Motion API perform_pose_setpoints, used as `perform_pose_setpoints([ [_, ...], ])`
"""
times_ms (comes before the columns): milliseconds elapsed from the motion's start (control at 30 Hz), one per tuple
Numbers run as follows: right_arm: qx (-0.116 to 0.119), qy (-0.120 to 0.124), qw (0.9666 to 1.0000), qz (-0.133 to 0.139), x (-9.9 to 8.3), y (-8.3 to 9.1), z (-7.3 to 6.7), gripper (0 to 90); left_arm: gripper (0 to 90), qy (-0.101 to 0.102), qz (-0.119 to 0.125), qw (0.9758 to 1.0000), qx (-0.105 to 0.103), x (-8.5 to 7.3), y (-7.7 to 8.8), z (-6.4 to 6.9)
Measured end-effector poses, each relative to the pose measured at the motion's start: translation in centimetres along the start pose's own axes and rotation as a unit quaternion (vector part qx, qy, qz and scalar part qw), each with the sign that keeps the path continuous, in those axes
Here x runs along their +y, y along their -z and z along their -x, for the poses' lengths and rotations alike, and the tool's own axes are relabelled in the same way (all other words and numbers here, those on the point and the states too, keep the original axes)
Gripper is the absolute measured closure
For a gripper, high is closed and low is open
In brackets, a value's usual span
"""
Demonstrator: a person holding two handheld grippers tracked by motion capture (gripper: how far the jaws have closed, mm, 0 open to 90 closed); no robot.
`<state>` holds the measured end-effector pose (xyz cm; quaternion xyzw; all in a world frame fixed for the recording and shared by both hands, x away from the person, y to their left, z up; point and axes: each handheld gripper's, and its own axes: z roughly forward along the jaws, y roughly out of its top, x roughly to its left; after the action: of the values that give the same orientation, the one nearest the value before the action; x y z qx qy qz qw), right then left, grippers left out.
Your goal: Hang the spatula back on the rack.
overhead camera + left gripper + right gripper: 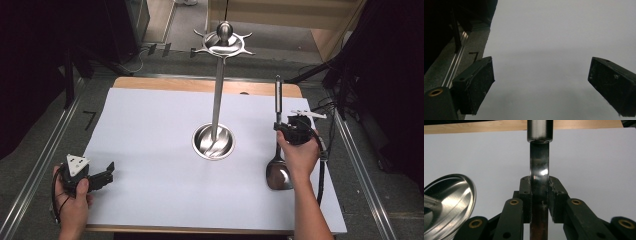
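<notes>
A steel spatula (278, 150) lies lengthwise at the right of the white table top, blade toward the person and handle pointing away. My right gripper (282, 128) is shut on its flat shaft; in the right gripper view both pads press the spatula shaft (539, 185) just below the round handle. A tall steel utensil stand (218, 95) with a bowl-shaped base (214, 142) and a hooked crown (223, 44) rises at the table's middle. My left gripper (102, 176) rests at the front left with jaws wide apart and nothing between its pads (477, 82).
The white sheet (150, 150) covers a wooden table with metal rails (50, 150) along both sides. The stand's base (446, 202) sits close to the left of the held spatula. Dark curtains and cables surround the table.
</notes>
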<state>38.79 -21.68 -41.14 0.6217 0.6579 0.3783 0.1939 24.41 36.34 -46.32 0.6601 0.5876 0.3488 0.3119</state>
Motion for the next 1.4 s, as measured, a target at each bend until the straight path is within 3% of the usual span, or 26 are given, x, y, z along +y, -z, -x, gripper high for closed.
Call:
perform_pose_setpoints([
  [200, 0.02, 0.002, 0.9993, 0.033, 0.1, 0.8, -0.2, 76.8, 7.5, 0.0, 0.0, 1.0, 0.0, 0.0, 0.0, 0.0],
  [600, 0.026, 0.019, 0.9942, 0.103, 0.1, 2.1, -1.0, 76.8, 7.5, 0.0, 0.002, 1.0, 0.0, 0.0, 0.0, 0.0],
  [800, 0.03, 0.024, 0.988, 0.149, 0.0, 2.9, -1.3, 76.9, 7.5, 0.0, 0.002, 1.0, 0.0, 0.0, 0.0, 0.0],
  [1033, 0.046, 0.038, 0.9837, 0.17, 0.0, 3.4, -1.8, 76.8, 7.5, -0.001, 0.001, 1.0, 0.001, 0.0, 0.0, 0.0],
  [1167, 0.045, 0.05, 0.9786, 0.194, 0.0, 3.8, -2.4, 76.8, 7.5, 0.0, 0.002, 1.0, 0.0, 0.0, 0.0, 0.0],
  [1400, 0.065, 0.06, 0.9696, 0.228, 0.3, 4.8, -3.0, 76.8, 7.5, -0.001, 0.001, 1.0, 0.0, 0.0, 0.0, 0.0],
])
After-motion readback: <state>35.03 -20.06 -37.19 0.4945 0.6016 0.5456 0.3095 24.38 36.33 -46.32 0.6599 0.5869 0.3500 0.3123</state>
